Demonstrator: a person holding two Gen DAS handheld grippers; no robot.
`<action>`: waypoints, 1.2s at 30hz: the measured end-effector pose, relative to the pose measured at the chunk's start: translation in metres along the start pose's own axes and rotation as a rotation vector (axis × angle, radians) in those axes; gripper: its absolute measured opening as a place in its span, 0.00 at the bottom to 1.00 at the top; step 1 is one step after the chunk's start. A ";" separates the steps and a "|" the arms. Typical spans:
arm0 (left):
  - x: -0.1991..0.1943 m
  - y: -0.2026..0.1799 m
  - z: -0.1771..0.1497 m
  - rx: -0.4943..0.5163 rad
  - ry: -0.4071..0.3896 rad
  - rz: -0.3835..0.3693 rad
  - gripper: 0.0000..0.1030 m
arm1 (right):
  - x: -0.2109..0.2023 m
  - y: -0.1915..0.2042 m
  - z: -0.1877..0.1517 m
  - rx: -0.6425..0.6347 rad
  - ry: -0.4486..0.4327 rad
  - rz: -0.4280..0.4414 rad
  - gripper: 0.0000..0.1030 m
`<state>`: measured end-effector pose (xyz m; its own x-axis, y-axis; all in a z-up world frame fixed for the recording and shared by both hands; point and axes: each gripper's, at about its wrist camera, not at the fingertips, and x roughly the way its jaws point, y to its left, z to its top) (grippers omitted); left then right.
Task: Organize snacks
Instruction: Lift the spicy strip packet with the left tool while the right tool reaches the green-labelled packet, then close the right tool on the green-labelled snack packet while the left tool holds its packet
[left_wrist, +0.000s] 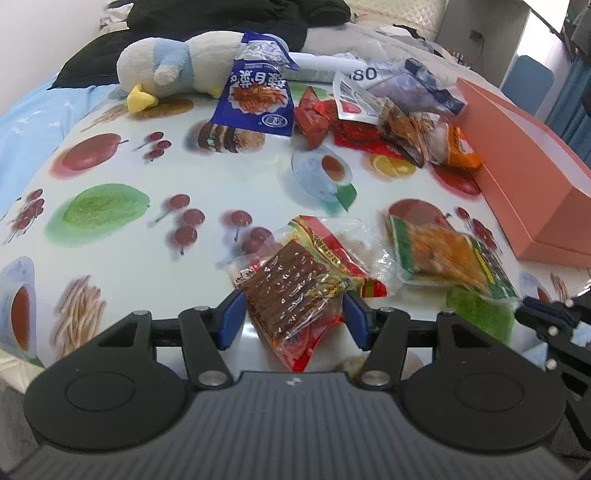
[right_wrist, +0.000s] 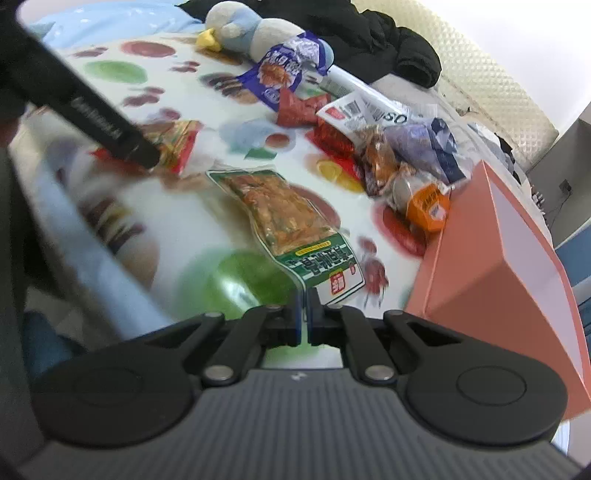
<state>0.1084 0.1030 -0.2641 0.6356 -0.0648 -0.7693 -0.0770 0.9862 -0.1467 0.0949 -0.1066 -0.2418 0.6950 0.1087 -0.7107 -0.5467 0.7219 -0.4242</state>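
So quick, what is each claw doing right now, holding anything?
Left claw: closed on the red snack packet.
Right claw: shut, pinching the corner of the green snack packet.

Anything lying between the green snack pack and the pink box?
Nothing; in the right wrist view only bare printed tablecloth separates the green snack pack from the pink box.

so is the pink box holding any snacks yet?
No: the box interior that shows in the right wrist view is bare white, and the snacks lie outside it.
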 end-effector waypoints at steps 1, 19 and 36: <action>-0.002 -0.001 -0.002 0.004 0.006 -0.004 0.62 | -0.005 0.000 -0.005 0.000 0.007 0.001 0.05; -0.011 0.002 -0.007 -0.113 -0.027 0.013 0.80 | -0.016 -0.036 -0.019 0.343 -0.063 0.231 0.82; 0.014 -0.008 -0.008 -0.007 0.025 0.081 0.76 | 0.054 -0.030 -0.001 0.405 -0.039 0.294 0.92</action>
<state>0.1118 0.0929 -0.2788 0.6077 0.0114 -0.7941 -0.1329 0.9872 -0.0876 0.1485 -0.1225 -0.2684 0.5601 0.3670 -0.7427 -0.5019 0.8636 0.0483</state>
